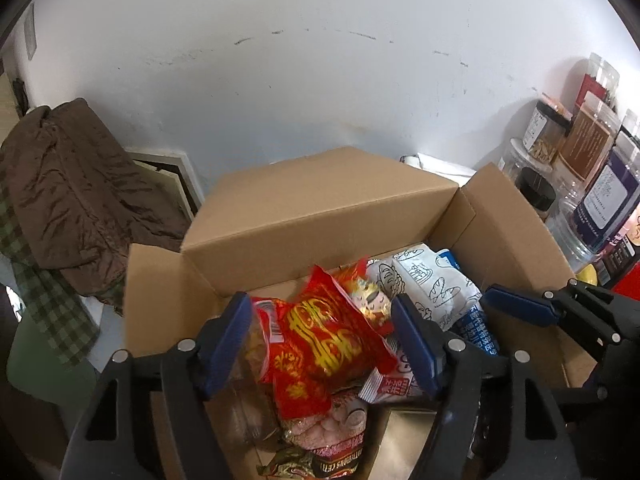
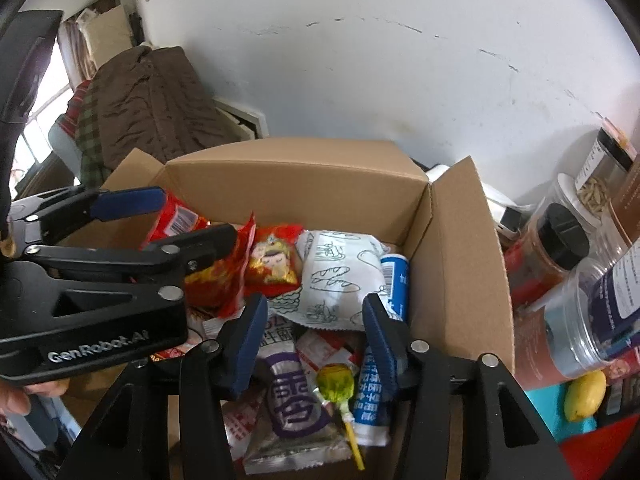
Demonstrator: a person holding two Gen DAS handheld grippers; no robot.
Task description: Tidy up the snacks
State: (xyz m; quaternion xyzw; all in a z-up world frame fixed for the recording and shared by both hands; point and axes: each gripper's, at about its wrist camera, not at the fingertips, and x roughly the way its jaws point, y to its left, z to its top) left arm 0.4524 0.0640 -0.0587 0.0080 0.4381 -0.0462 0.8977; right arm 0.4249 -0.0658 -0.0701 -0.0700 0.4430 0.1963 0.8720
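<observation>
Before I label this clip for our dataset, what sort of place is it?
Probably a lived-in home room, perhaps a bedroom corner: a brown jacket draped over furniture, a scuffed white wall, and pantry jars beside a cardboard box of snacks.

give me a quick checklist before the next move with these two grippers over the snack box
1. Left gripper free of load: ok, fingers apart around the red and gold foil snack packet, not pressing it.
2. Right gripper empty: ok, open above the green-wrapped lollipop.
3. Brown cardboard box flaps clear: ok, all standing open.
4. Grippers apart from each other: ok, but close.
5. White bread-print pouch settled inside: ok.
6. Clear plastic jars safe from the right elbow: cannot tell.
</observation>
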